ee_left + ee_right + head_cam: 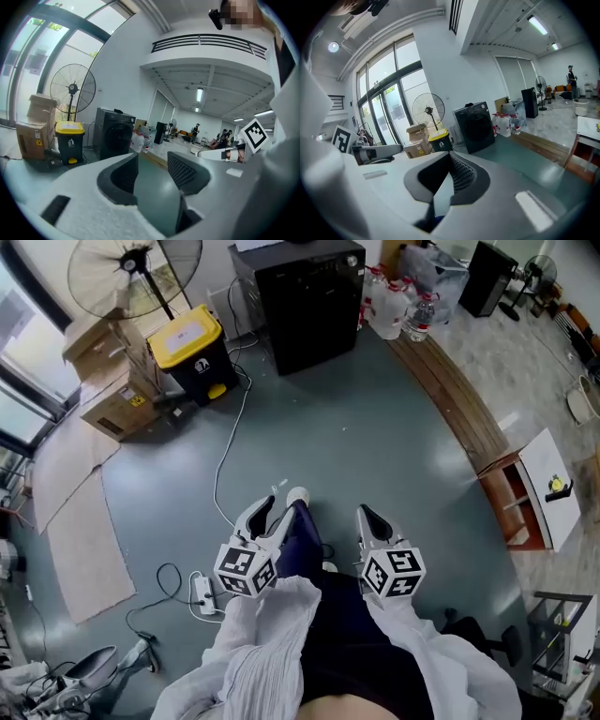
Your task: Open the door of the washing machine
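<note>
Grey-green floor (375,437) covers most of the room in the head view, and a low wooden step (450,395) borders it on the right. At the far side stands the black washing machine (314,306), and its round front door (480,129) looks closed. Just beside it on the left are a bin with a yellow lid (192,348), some cardboard boxes (112,381) and a standing fan (131,273). On its right stand several water bottles (394,306). A white cable (225,456) runs over the floor to a power strip (202,592) near the person's feet.

The person holds both grippers low in front of the body, well apart from the machine, and both point toward it. The left gripper (265,512) has its jaws apart, and only bare floor shows between them in the left gripper view. The right gripper (373,519) has its jaws together at the tips, with nothing between them. Neither gripper touches anything.
</note>
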Tool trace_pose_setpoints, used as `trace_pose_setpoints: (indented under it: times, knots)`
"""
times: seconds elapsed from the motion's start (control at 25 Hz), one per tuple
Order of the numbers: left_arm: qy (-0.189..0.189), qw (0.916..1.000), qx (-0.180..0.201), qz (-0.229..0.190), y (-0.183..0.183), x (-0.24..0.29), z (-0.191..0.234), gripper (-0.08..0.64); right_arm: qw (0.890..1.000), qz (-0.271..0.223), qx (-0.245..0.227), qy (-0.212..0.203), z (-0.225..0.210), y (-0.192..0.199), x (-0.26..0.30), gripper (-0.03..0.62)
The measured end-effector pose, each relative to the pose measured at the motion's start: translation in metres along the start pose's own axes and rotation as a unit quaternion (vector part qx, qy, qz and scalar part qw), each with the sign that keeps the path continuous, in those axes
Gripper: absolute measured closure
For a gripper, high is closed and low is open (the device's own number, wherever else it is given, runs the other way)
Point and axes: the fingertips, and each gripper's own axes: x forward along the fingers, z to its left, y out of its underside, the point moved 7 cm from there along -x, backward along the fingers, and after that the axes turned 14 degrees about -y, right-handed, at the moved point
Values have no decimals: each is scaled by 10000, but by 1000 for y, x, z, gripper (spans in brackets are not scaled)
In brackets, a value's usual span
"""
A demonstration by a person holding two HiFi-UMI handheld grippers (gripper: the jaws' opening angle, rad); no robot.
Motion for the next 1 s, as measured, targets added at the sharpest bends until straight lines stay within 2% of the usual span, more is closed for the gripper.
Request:
trace_pose_setpoints:
  times: [0.08,0.28,0.6,0.76,1.0]
  knots:
    - [8,10000,-44,49,-3,12,7,353,10000,2,-16,-19,-5,-7,12,581]
    - [71,9999,-25,100,-24,64,24,353,10000,61,-8,58,-34,-34,51,581]
    - [327,9989,313,84,-96,170,74,354,9997,-139,-74,170,-81,-108,147,581]
    - [387,9987,328,-29,-136,217,112,361,9995,-242,-135,159,-95,-142,206,581]
    - [444,9982,395,-39,-164,267,161,365,9992,-308,-171,180,-105,-168,275,581]
